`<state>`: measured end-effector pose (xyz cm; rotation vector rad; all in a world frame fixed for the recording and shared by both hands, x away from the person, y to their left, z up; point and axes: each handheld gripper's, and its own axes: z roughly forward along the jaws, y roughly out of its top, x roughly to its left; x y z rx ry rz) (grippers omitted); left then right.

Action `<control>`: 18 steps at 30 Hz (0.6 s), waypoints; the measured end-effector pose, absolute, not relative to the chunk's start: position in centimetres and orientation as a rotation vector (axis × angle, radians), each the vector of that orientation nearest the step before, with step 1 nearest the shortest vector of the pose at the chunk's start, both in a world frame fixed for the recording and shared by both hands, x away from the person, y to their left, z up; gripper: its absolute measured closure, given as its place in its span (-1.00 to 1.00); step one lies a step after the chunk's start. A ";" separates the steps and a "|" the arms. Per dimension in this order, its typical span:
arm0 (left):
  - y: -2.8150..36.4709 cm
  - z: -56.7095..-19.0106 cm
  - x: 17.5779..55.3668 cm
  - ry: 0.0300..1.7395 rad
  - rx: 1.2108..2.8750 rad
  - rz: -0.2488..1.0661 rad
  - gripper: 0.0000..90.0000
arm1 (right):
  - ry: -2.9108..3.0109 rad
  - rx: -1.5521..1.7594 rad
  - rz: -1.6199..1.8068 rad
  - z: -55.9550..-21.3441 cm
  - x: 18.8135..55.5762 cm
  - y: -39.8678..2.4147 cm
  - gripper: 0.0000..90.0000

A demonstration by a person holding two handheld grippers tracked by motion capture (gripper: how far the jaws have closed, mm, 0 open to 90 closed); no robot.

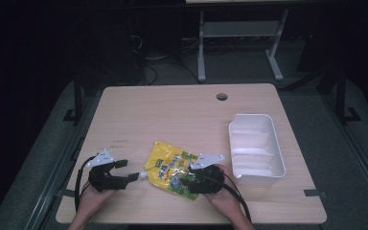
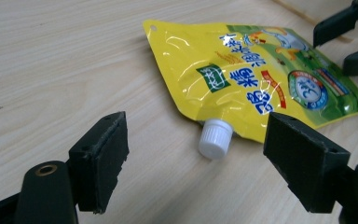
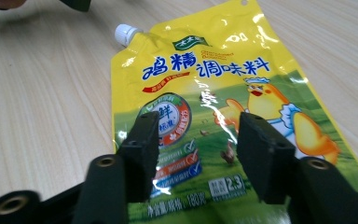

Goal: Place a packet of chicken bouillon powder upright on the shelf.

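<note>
Both grippers sat low in frame, spread apart. Left gripper (image 2: 196, 158) faced the white cap (image 2: 215, 138). Right gripper (image 3: 193, 140) hovered over the yellow seasoning pouch (image 3: 223, 93).

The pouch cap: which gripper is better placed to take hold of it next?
Left, most likely. The left gripper is open with the white cap lying between its jaws, just ahead. The right gripper is open over the far end of the yellow pouch, away from the cap.

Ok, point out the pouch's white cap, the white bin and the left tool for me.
white cap (image 2: 215, 139), left gripper view, on its ribbed side.
white bin (image 1: 278, 145), high view, on its right rim.
left tool (image 2: 193, 161), left gripper view, midway between its open fingertips.
</note>
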<state>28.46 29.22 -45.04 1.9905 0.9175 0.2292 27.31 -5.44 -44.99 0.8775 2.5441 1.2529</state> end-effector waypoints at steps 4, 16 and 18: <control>28.9 -44.6 29.3 0.934 1.984 0.224 -0.53 | 2.584 0.869 1.203 -45.3 27.3 -4.6 0.27; 25.6 -44.3 33.6 1.037 2.031 0.127 -0.33 | 2.559 0.782 1.117 -45.5 26.7 -4.0 0.43; 25.0 -44.4 34.4 1.064 2.071 0.104 -0.30 | 2.550 0.780 1.117 -45.6 26.6 -3.9 0.44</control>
